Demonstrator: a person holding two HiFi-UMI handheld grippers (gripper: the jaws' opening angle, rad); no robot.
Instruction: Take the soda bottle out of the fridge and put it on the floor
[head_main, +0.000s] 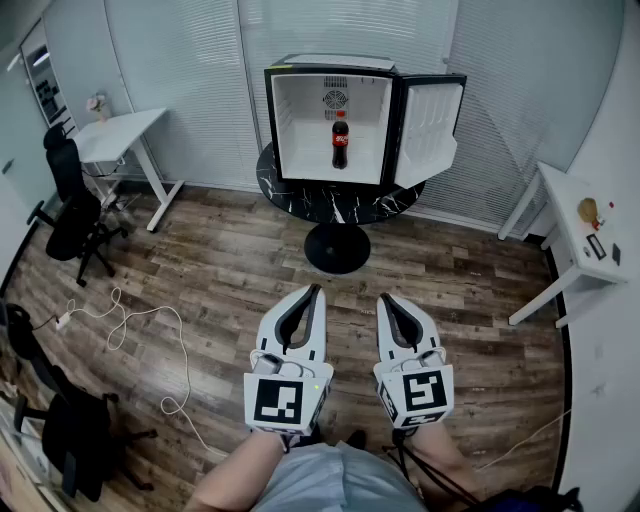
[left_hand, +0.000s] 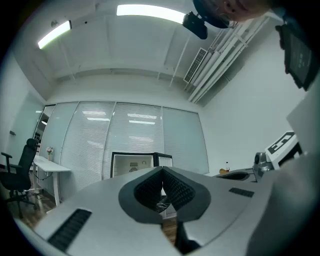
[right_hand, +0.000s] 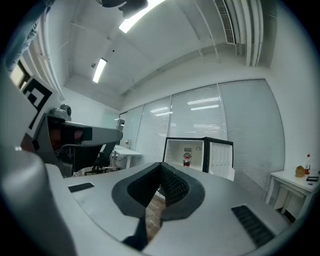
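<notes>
L grip (head_main: 316, 292) & R grip (head_main: 386, 298) both closed, empty. Bottle (head_main: 340, 139) upright in open fridge (head_main: 300, 100), well ahead of both. R view catches bottle; L view only fridge top, rest behind jaws.

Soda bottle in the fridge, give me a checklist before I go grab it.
1. Fridge door open: ok.
2. Soda bottle upright, alone inside the fridge: ok.
3. Left gripper ready to grasp: not ok, jaws shut, empty.
4. Right gripper ready to grasp: not ok, jaws shut, empty.
5. Bottle within reach: not ok, it stands across the floor.
6. Cable off the path: ok, it lies to the left.
</notes>
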